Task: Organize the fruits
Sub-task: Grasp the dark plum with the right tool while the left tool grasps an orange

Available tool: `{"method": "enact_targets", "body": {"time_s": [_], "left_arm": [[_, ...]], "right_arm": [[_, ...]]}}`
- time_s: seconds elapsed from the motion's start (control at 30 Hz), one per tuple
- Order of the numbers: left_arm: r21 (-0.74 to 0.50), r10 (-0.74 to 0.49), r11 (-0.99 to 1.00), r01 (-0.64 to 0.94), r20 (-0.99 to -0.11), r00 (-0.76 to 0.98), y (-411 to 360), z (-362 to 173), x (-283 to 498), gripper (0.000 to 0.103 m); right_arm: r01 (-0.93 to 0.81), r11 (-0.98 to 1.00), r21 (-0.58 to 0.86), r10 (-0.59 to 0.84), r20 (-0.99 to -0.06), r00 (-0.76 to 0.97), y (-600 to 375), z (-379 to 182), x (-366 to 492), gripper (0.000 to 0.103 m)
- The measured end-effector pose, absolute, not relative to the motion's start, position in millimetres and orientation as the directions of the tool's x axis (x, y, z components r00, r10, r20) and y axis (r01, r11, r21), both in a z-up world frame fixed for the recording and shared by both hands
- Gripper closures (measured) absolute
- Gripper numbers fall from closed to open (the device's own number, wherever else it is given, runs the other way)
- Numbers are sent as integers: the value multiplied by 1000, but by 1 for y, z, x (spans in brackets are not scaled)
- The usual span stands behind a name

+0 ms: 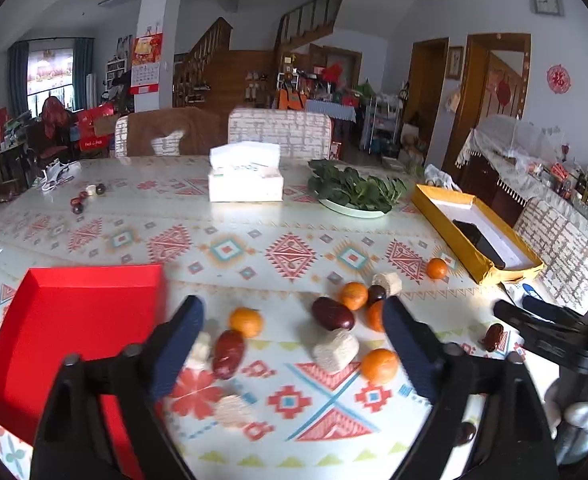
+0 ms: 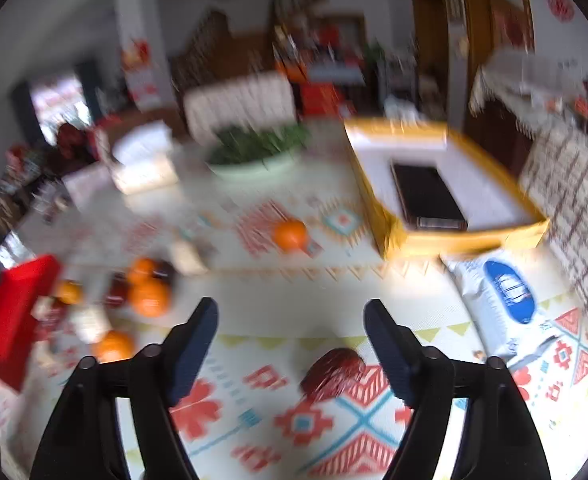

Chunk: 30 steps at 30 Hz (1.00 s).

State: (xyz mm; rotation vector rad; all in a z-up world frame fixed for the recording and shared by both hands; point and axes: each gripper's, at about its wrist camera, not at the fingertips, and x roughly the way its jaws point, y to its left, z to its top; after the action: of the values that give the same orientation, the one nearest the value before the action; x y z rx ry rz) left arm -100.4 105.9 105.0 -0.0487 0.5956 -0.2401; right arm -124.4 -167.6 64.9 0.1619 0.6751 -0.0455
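Patterned cloth in red, teal and cream covers the table, with a staircase and wooden doors behind it. Writing is scarce: the tissue box carries print too small for us to read, a red paper cutting with one Chinese character hangs on the far wall, and a white pack with a blue oval label is blurred past reading.

We see the fruits scattered loose on the cloth: several oranges, dark red dates and pale puffed blocks. Most of them lie between and just beyond the tips of the left gripper, whose jaws stand wide apart with nothing held. One date and one pale block sit close against its left-hand finger; an orange lies near the other. A red tray rests at the left, partly behind that finger, and a yellow-sided box with a dark flat object in it sits far right.

Our right gripper also gapes wide and empty; one date lies on the cloth near the inner side of its right-hand finger. That view is heavily smeared, so the fruit cluster at its left is hard to separate. A plate of green leaves stands farther back.
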Motion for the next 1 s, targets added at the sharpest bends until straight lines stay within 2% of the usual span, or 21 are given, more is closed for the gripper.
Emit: {"method": "enact_targets", "body": {"time_s": [0.03, 0.13, 0.2, 0.27, 0.3, 0.33, 0.37, 0.43, 0.5, 0.6, 0.77, 0.87, 1.0], "left_arm": [[-129, -246, 969, 210, -555, 794, 112, 102, -102, 10], [-163, -266, 964, 210, -584, 767, 115, 88, -103, 10], [-186, -285, 959, 216, -612, 737, 114, 75, -103, 10], [-211, -325, 946, 247, -629, 707, 106, 62, -103, 18], [-230, -357, 934, 274, -637, 683, 101, 57, -102, 30], [-245, -386, 922, 300, -643, 661, 97, 53, -104, 42], [-256, -413, 909, 328, -651, 637, 91, 50, -103, 45], [-252, -435, 896, 365, -662, 610, 80, 45, -104, 55], [-245, -449, 885, 395, -668, 593, 69, 42, -105, 57], [-225, -467, 865, 448, -685, 559, 49, 37, -103, 57], [-158, -451, 847, 507, -718, 530, 16, 30, -91, 57], [-89, -395, 863, 497, -733, 554, 5, 26, -79, 56], [-65, -373, 867, 493, -742, 557, 4, 25, -70, 56]], "right_arm": [[67, 986, 154, 44, -621, 783, -165, 67, -133, 0], [-4, 985, 174, 122, -673, 729, -153, 59, -148, 3], [-64, 987, 149, 151, -699, 699, -137, 50, -157, 16], [-116, 983, 145, 185, -719, 670, -120, 40, -162, 20], [-141, 979, 149, 205, -726, 656, -114, 35, -164, 29], [-164, 975, 149, 220, -734, 642, -107, 30, -167, 34], [-184, 973, 142, 228, -743, 629, -100, 26, -169, 39], [-222, 966, 129, 241, -756, 609, -86, 19, -171, 44], [-232, 968, 96, 220, -766, 604, -80, 17, -167, 63], [-233, 969, 87, 212, -778, 592, -79, 13, -166, 73], [-226, 965, 133, 244, -775, 583, -93, 15, -166, 73], [-225, 964, 141, 250, -773, 583, -96, 17, -166, 73], [-228, 960, 162, 266, -774, 574, -100, 18, -166, 73]]}}
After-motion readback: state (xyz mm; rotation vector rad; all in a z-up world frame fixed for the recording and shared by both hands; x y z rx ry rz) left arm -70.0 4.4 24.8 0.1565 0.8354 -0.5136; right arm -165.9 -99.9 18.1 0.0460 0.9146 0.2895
